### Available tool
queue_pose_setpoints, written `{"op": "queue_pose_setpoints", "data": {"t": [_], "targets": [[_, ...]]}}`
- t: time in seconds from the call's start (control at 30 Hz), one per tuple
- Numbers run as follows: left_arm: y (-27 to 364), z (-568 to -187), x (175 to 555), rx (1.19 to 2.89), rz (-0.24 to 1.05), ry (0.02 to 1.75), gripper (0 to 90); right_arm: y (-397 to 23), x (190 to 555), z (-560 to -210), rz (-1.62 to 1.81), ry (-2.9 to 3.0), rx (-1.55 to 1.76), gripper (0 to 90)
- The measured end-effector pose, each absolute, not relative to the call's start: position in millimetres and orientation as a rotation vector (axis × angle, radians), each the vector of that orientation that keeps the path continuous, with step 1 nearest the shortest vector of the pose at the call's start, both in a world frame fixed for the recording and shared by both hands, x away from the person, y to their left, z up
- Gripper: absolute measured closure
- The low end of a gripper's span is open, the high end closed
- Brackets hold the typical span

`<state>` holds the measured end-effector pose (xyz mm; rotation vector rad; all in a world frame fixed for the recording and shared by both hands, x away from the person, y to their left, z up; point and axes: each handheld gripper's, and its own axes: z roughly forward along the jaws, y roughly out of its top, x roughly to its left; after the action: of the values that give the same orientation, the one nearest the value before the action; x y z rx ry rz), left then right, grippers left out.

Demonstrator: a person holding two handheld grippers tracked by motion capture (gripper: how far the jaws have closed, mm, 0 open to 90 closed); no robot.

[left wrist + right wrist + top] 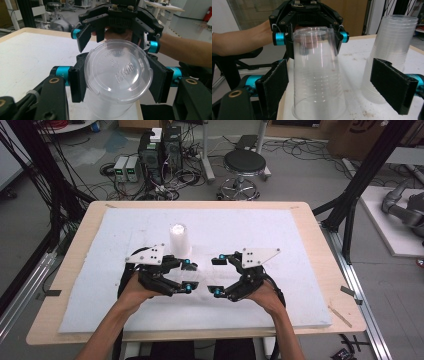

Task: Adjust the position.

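Left tongs (117, 80) are clenched on my clear plastic cup (318, 75), pads pressing its sides just below the closed base. Right tongs (333, 83) face them from 3 o'clock on the high view, released, pads spread wide and apart from the cup's walls. The cup is see-through and faintly ribbed, with an embossed base. It stands upside down, long axis vertical, mouth on the white bench (280, 230). At 12 o'clock from my left tongs stands a stack of cups (179, 239), also inverted.

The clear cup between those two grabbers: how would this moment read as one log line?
clear cup: upside down on table | left gripper: jaws closed on cup | right gripper: jaws open, apart | cup stack: upright
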<state>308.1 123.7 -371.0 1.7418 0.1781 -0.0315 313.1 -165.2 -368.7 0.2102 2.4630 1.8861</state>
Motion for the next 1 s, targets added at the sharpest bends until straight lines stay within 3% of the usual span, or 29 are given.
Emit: {"op": "queue_pose_setpoints", "data": {"t": [1.0], "targets": [[126,-365,308,1.709,-0.034,0.171,40.8,-136,311,-387,1.829,2.559,0.179,16.4]]}}
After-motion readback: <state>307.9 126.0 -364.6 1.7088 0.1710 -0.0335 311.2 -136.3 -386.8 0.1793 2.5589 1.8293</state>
